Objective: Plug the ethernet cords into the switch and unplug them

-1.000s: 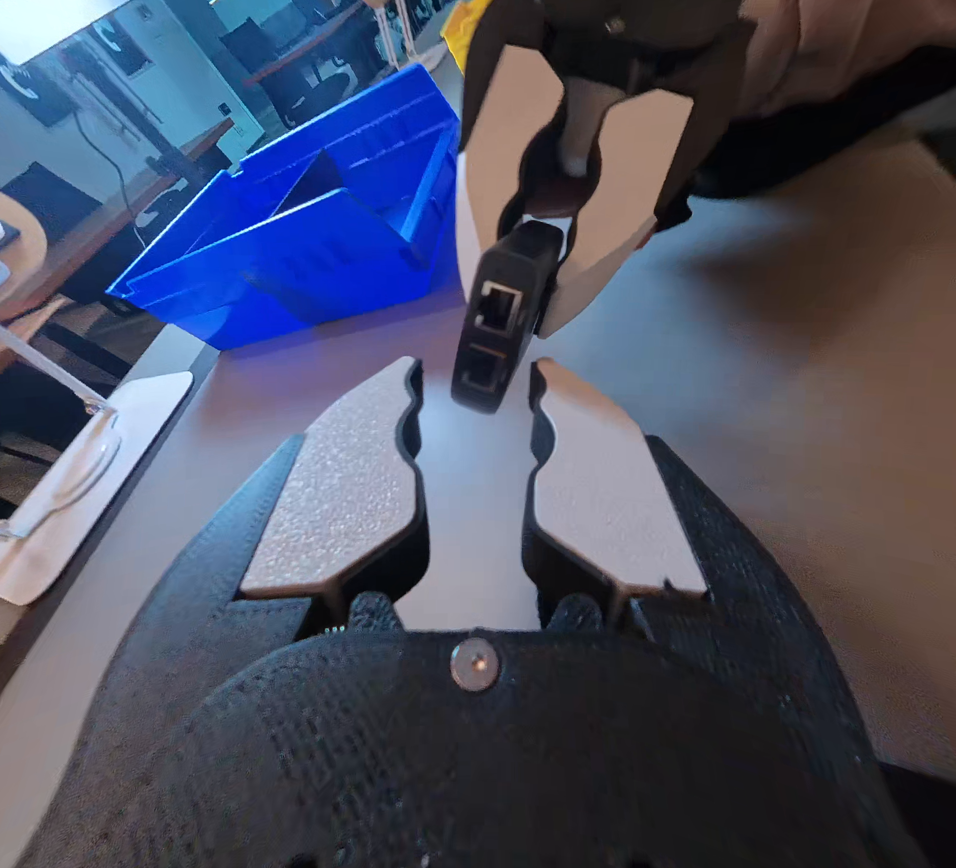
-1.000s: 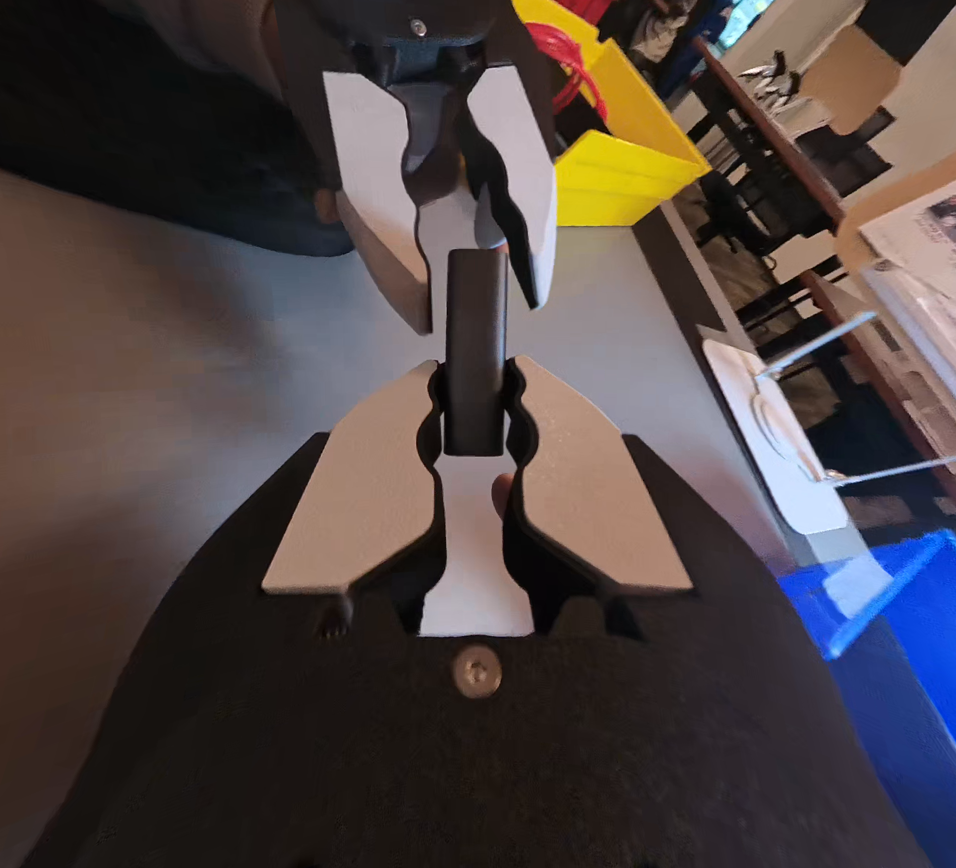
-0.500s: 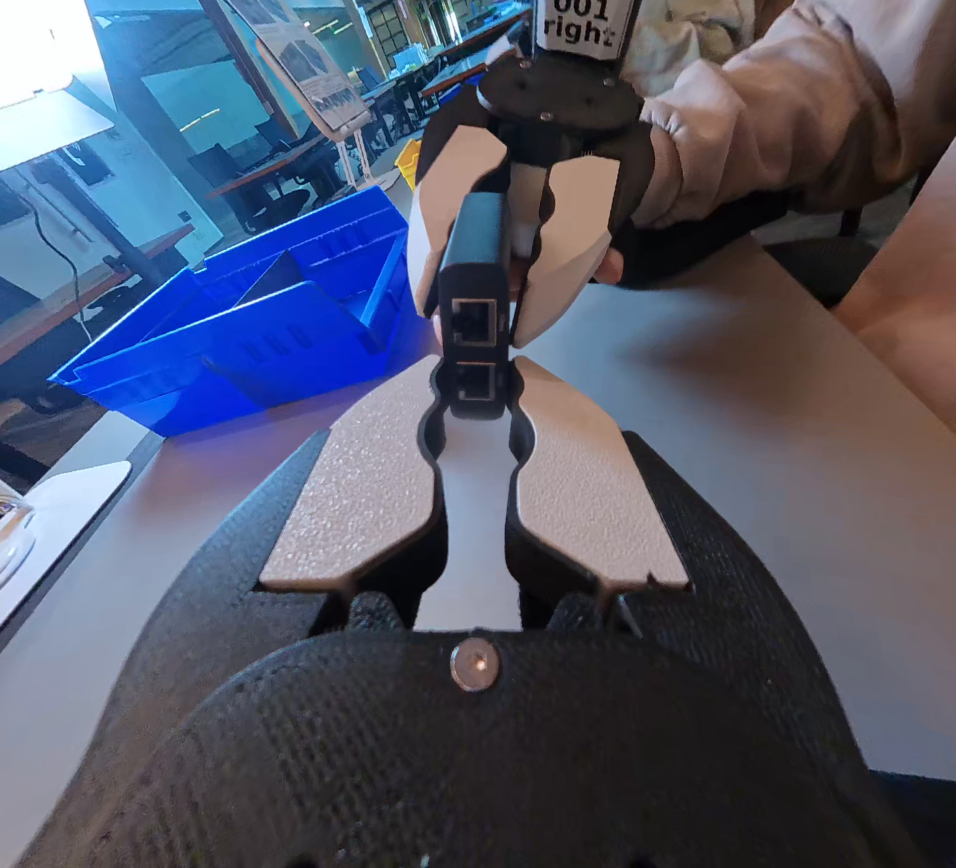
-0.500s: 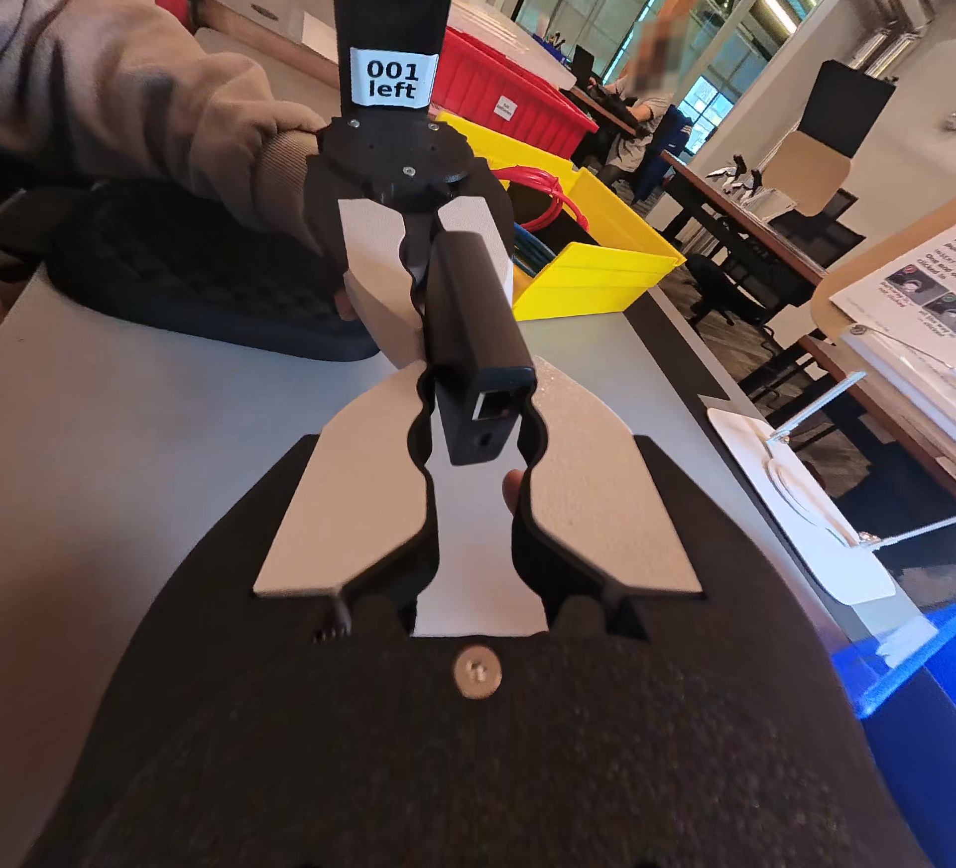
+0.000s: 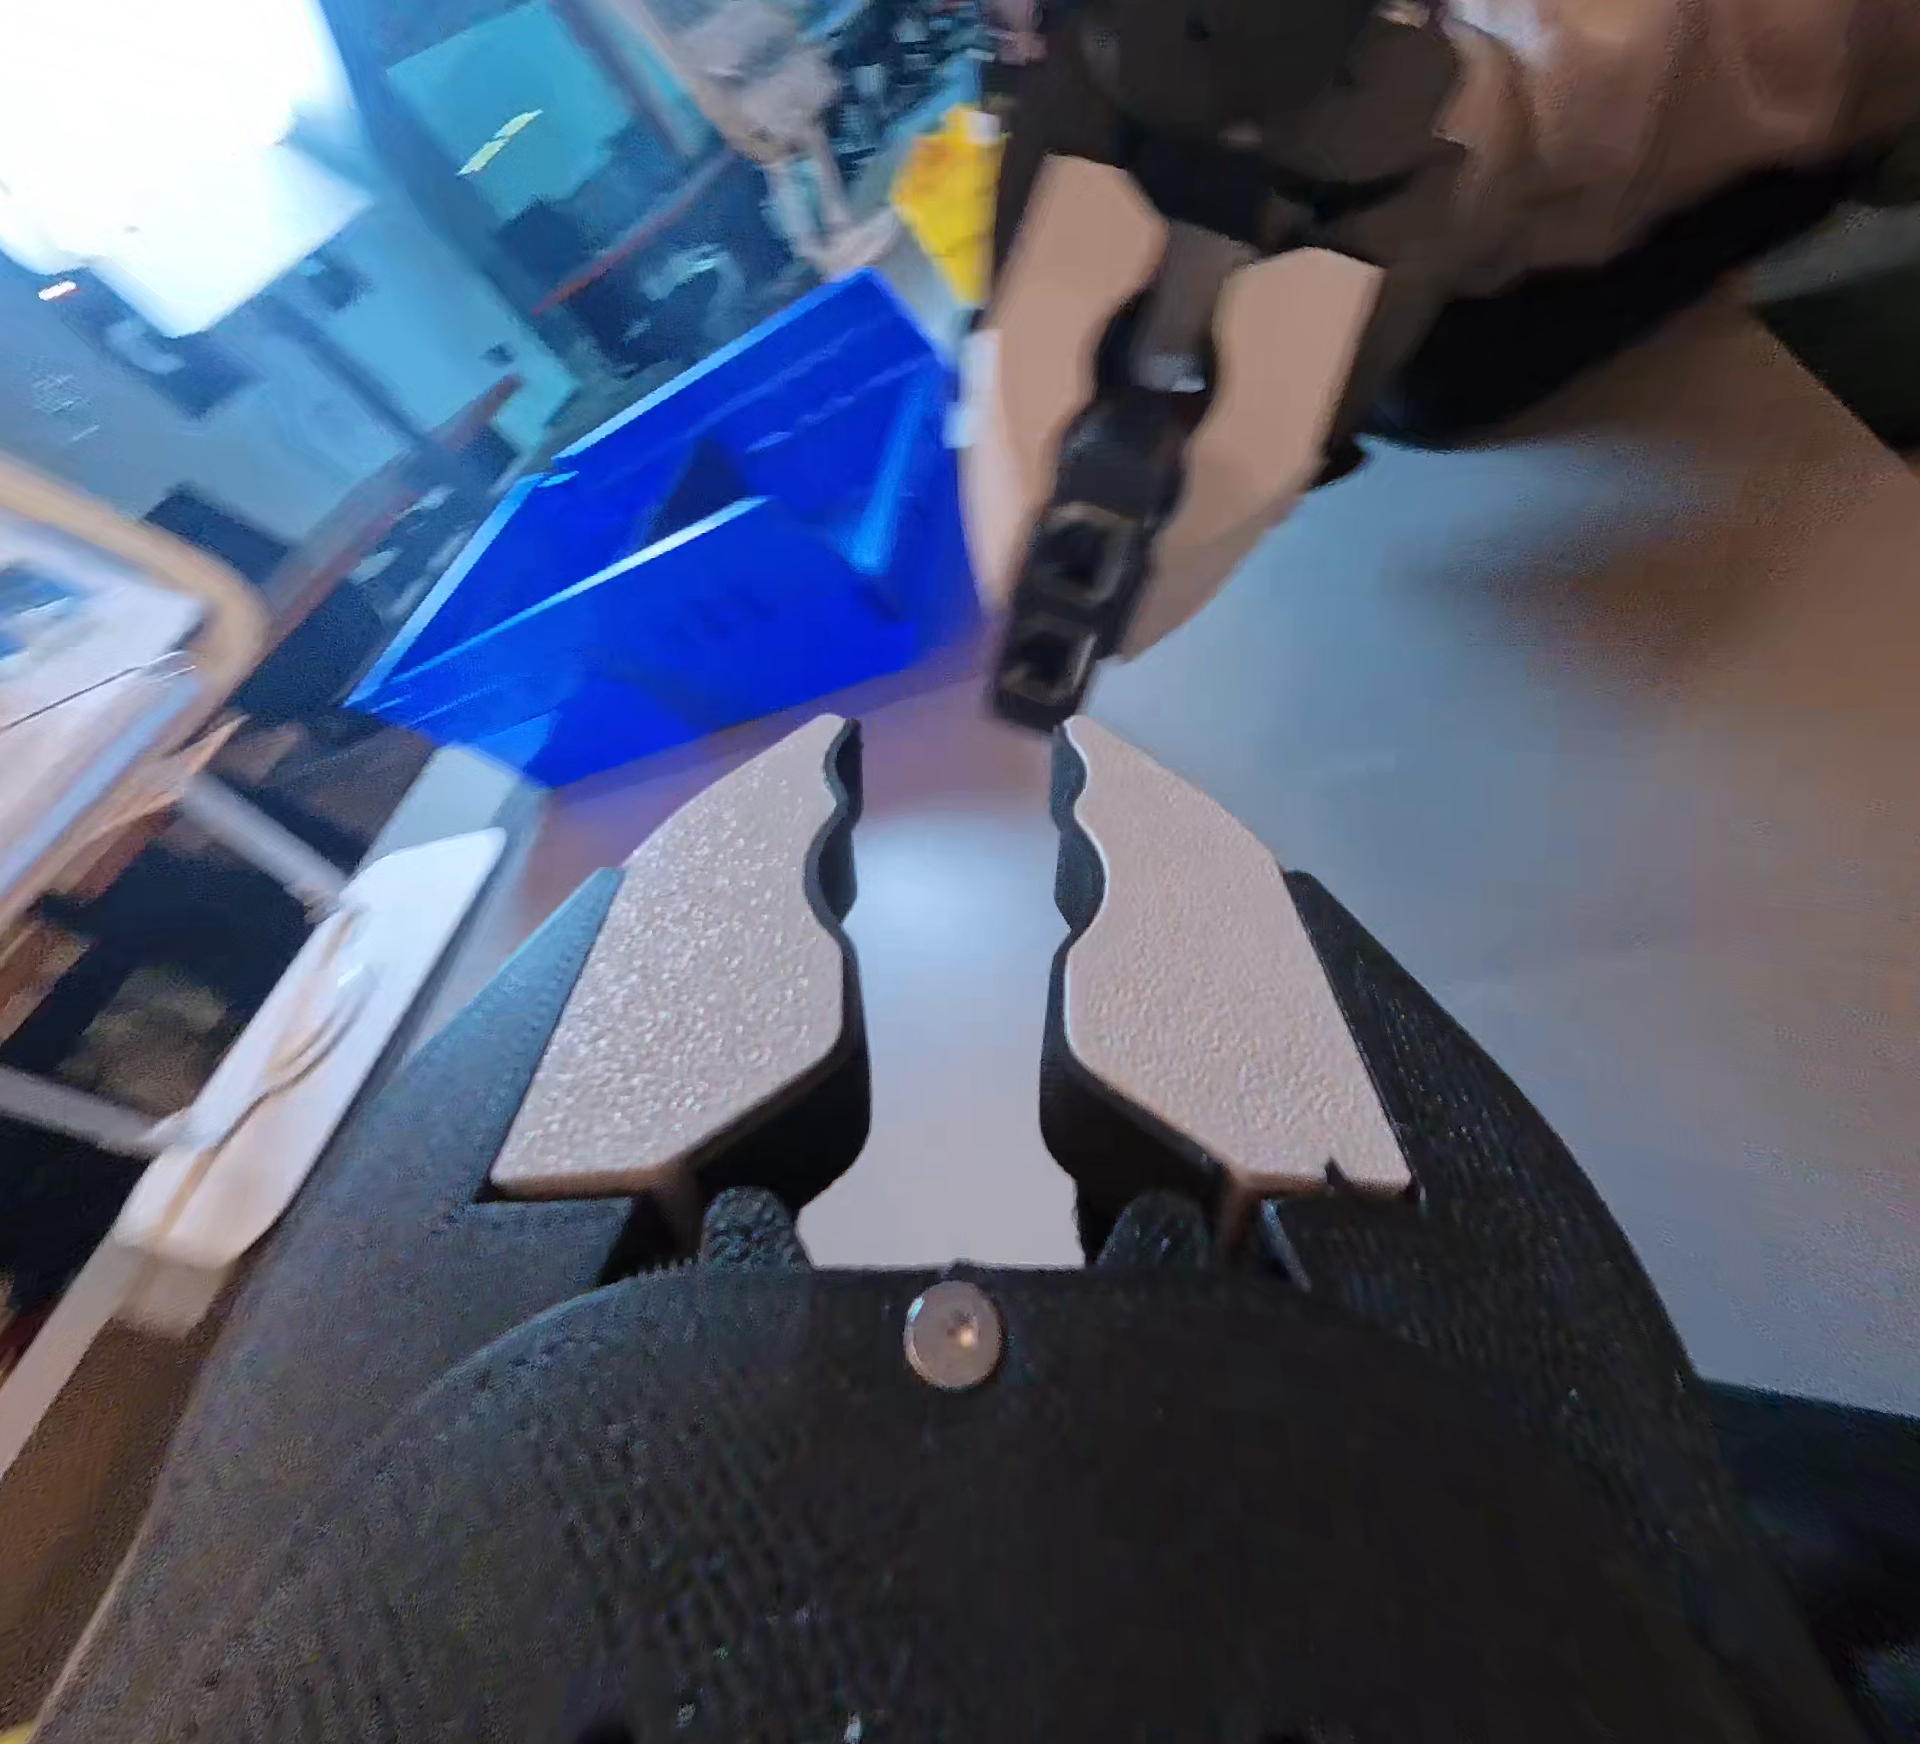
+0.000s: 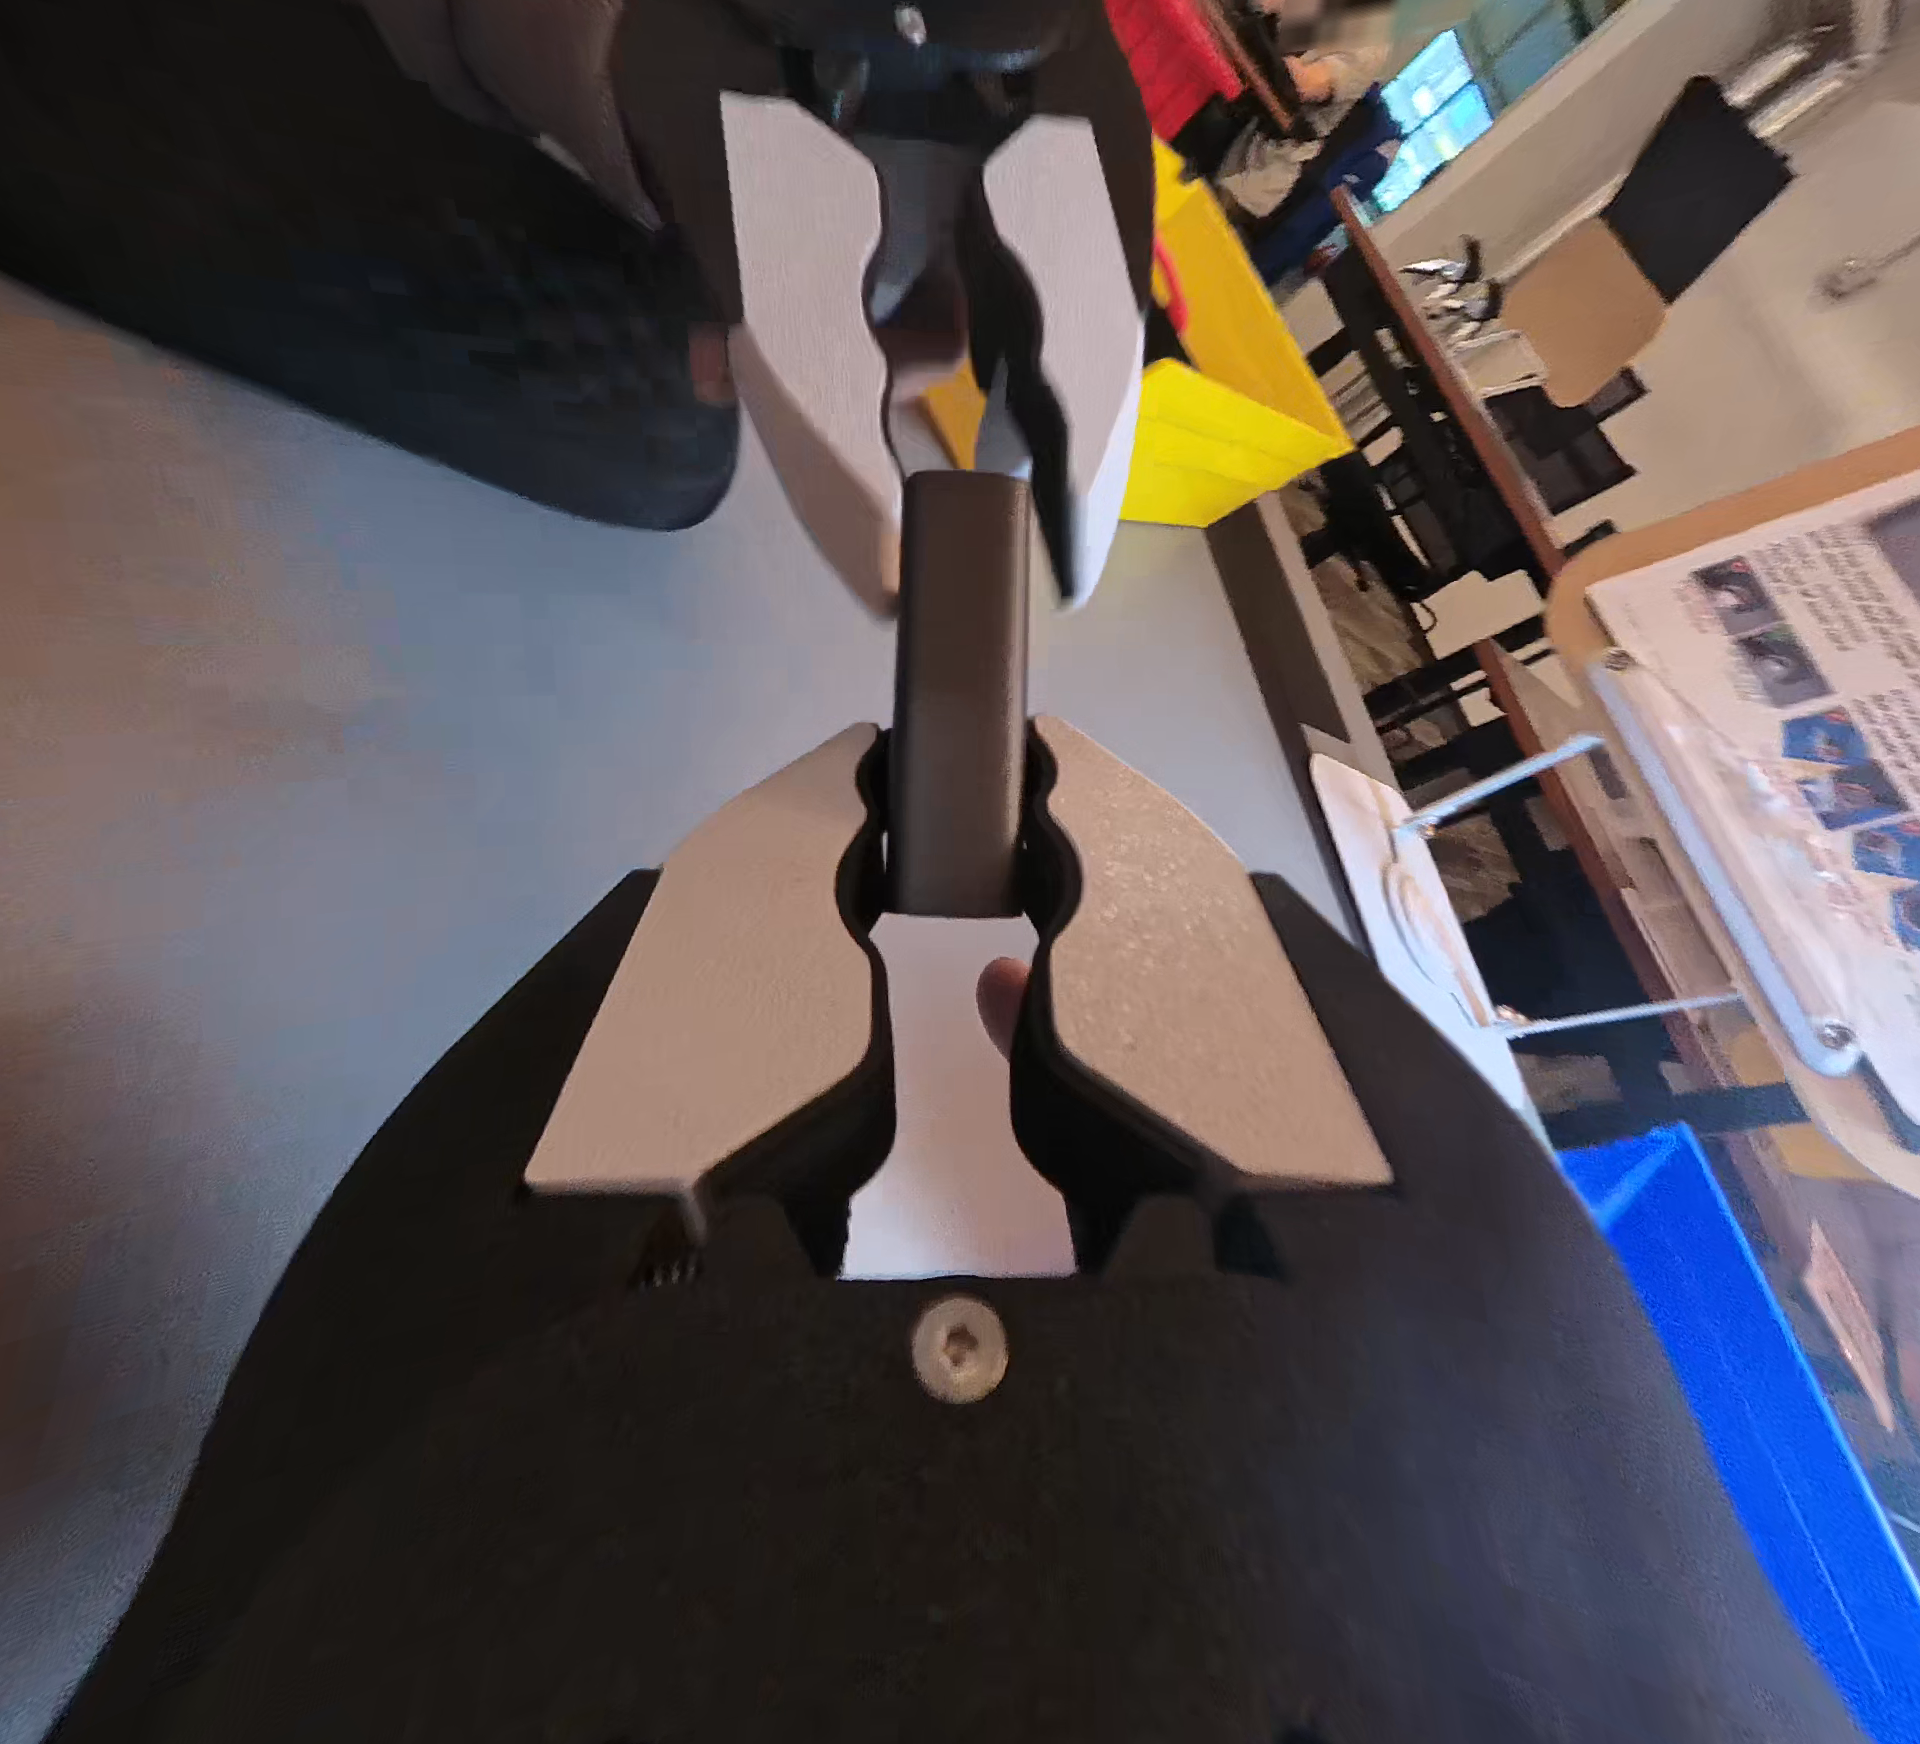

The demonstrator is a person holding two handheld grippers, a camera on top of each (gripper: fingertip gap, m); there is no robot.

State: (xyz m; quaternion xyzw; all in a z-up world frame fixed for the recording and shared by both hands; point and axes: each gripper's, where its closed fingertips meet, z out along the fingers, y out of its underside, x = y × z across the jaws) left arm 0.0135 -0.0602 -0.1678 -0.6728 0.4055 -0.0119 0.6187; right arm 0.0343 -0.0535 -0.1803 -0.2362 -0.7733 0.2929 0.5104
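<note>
The switch is a small black box. My right gripper is shut on its near end and holds it above the grey table. In the left wrist view the switch shows two empty ports facing me, clamped in the right gripper. My left gripper is open and empty, with its tips just short of the switch's lower end. In the right wrist view the left gripper stands open around the switch's far end, and I cannot tell if it touches. No ethernet cord is in clear view.
A blue bin stands at the table's far left; it also shows in the right wrist view. A yellow bin and a red bin stand behind the left gripper. A white stand base lies at the table edge. My left and right fingertips are right by each other.
Half a second ago the left gripper was closed on the switch's lower end; now it has opened and let go. Both views have tilted down toward the table. The right gripper still holds the switch.
</note>
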